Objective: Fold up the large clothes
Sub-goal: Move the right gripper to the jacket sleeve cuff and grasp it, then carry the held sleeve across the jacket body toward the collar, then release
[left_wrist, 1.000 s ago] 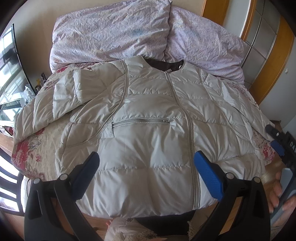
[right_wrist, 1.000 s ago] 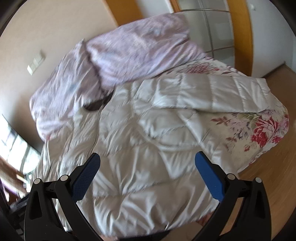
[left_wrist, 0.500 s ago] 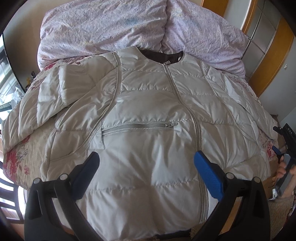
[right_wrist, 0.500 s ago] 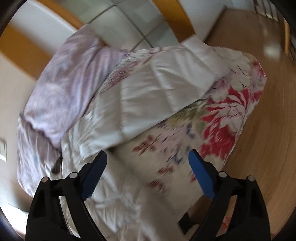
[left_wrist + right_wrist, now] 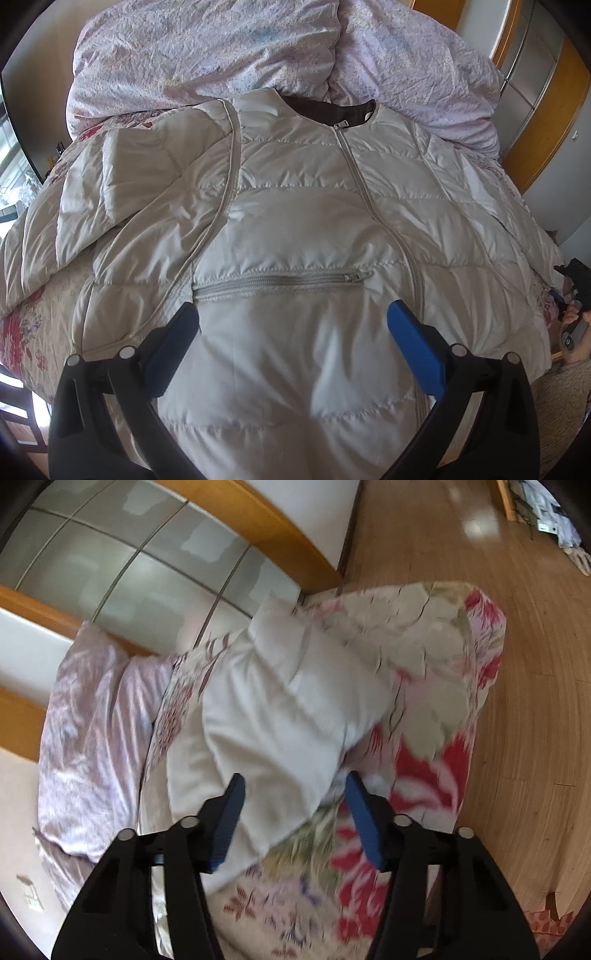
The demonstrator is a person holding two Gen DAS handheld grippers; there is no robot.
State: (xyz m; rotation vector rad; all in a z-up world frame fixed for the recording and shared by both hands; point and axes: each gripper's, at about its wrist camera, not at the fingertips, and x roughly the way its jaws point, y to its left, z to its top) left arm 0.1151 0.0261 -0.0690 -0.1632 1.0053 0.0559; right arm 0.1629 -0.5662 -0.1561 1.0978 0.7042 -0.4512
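While the pale grey quilted puffer jacket is lying front-up and zipped across the floral quilted bedspread, I am holding my left gripper wide open above its hem, gripping nothing; from the right wrist, my right gripper is closing around the jacket's sleeve, pads not yet pressing it.

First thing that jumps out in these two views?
The pale grey quilted puffer jacket spread front-up and zipped across the floral bedspread fills the left wrist view, with two wrinkled lilac pillows behind its collar. In the right wrist view, the right tool is closing around the jacket's sleeve end.
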